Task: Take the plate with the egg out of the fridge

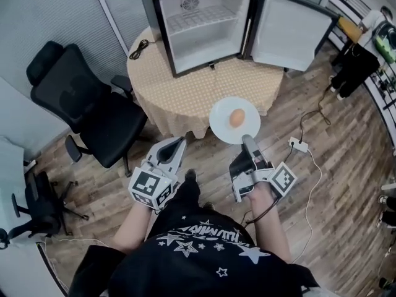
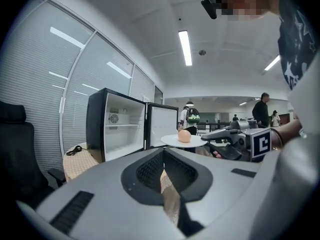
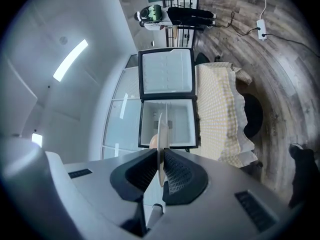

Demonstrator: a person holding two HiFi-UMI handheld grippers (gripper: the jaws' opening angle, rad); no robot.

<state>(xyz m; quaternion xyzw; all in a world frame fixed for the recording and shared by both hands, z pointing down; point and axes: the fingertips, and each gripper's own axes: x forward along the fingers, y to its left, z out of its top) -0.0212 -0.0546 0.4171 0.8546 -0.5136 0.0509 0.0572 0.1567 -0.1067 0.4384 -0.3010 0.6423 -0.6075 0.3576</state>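
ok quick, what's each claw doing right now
left claw: closed, nothing in it
right claw: closed on the rim of the plate, with the egg on it

Right gripper (image 1: 248,140) held level ahead of the body, jaws clamped on the rim of the plate (image 1: 221,126); left gripper (image 1: 177,143) alongside, empty, jaws apparently together; both forearms extended forward.

Round table draped in a beige dotted cloth (image 1: 185,94), open black mini fridge (image 1: 204,30) stood at its far edge, coiled black cable (image 1: 140,47) laid by its left edge.
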